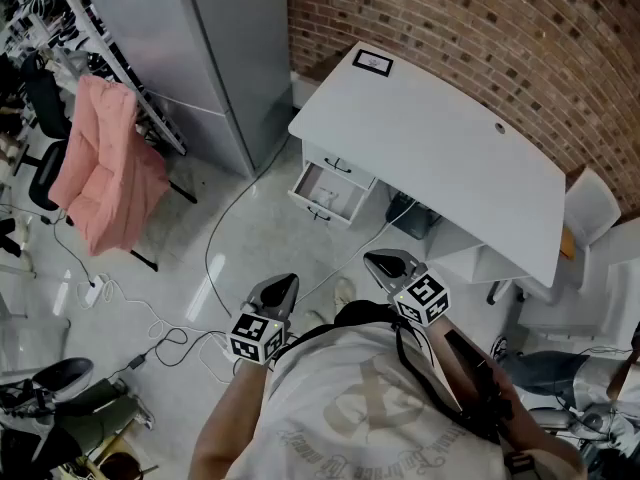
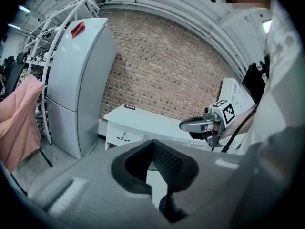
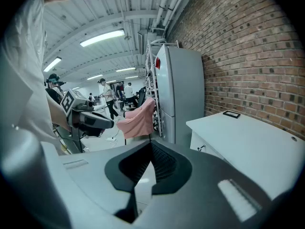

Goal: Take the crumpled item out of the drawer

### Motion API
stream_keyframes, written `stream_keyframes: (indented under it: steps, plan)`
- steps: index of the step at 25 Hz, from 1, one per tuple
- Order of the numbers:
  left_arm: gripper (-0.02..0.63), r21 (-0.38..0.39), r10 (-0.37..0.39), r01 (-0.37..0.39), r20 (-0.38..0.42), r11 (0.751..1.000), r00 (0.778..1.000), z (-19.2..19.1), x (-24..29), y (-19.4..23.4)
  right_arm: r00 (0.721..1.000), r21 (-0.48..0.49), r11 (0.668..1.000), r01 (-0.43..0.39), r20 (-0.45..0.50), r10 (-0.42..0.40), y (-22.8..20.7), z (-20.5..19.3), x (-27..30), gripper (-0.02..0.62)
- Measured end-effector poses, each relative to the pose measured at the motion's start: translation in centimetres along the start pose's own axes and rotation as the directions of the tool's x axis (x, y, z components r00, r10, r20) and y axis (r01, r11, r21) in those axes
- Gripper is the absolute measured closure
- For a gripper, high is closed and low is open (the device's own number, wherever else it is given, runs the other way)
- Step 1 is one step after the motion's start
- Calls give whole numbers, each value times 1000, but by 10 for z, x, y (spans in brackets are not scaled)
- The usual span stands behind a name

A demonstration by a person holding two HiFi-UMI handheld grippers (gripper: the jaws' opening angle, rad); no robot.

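The white desk (image 1: 440,148) stands against the brick wall. Its top left drawer (image 1: 328,192) is pulled out. Something small and pale (image 1: 322,201) lies near the drawer's front, but it is too small to make out. Both grippers hang in front of the person's chest, well short of the desk. My left gripper (image 1: 288,281) is shut and empty, and so is my right gripper (image 1: 373,260). The left gripper view shows its own jaws (image 2: 153,147) pressed together, with the right gripper (image 2: 198,125) beyond them. The right gripper view shows shut jaws (image 3: 151,149) and the left gripper (image 3: 95,121).
A tall grey fridge (image 1: 215,53) stands left of the desk. A pink cloth (image 1: 100,168) hangs on a rack at the far left. Cables (image 1: 160,333) trail over the floor. A white chair (image 1: 590,213) is at the desk's right end. People stand far off (image 3: 108,99).
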State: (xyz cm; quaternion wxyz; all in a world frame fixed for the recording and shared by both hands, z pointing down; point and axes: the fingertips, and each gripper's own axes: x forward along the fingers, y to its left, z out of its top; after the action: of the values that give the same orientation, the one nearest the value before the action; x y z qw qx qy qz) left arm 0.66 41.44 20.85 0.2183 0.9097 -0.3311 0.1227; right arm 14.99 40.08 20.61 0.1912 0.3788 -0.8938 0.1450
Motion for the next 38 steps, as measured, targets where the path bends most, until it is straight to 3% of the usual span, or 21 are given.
stream_keyframes:
  steps: [8,14,21,29,38]
  plan:
    - [603,-7,-20,20,9,1000,1000,-10,-12,-13,1000,5,1000,22,9,-22,15,-7,-15,588]
    - [603,2,-53,53,9,999,999,-9,-1,-26,993,22,993,116,10,-116,-1,-14,-42,588]
    - [603,18,-79,79,12,997,997,-2,8,-38,989,18,989,149,-1,-149,-9,-18,-55,588]
    - [601,23,-47,47,11,999,999,-3,-6,-28,989,31,989,146,8,-146,-9,-11,-43,588]
    - [601,-5,50,-50,4,999,999,-2,-23,14,999,23,999,44,-4,-44,-3,-1,12,588]
